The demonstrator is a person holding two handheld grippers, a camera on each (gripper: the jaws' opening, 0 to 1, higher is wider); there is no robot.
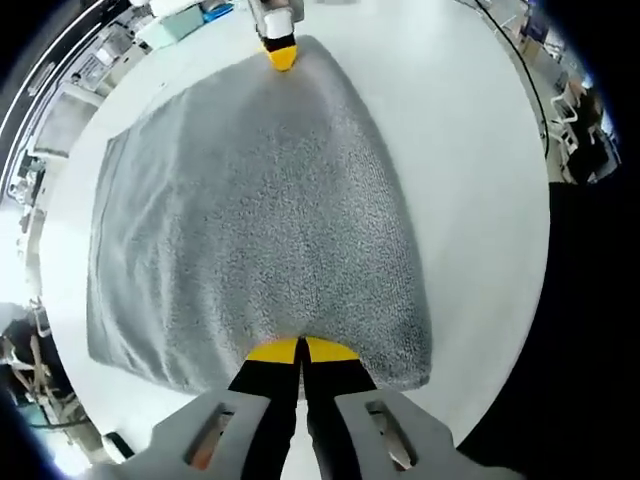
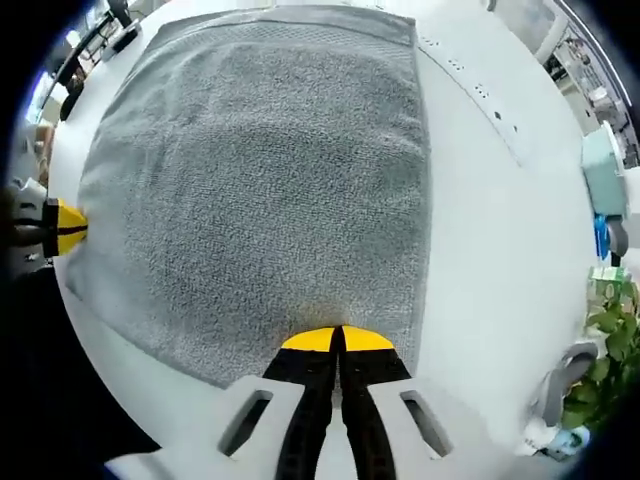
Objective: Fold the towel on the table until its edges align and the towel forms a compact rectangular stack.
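Observation:
A grey terry towel (image 1: pixel 250 220) lies spread on the white table (image 1: pixel 460 150). My left gripper (image 1: pixel 302 350) is shut on the towel's near edge, its yellow-tipped jaws pressed together over the cloth. My right gripper (image 1: pixel 281 55) shows at the far end of the same towel, pinching a corner. In the right gripper view the towel (image 2: pixel 270 180) stretches away from my right gripper (image 2: pixel 337 340), which is shut on its near hem. The left gripper (image 2: pixel 65 228) holds the hem at the left edge. The towel looks lightly stretched between the two grips.
The table's edge (image 1: pixel 530 300) runs close on the right of the left gripper view, with dark floor beyond. A teal box (image 2: pixel 600 170) and a green plant (image 2: pixel 610 310) stand at the right in the right gripper view. Clutter (image 1: pixel 190 15) sits past the towel's far end.

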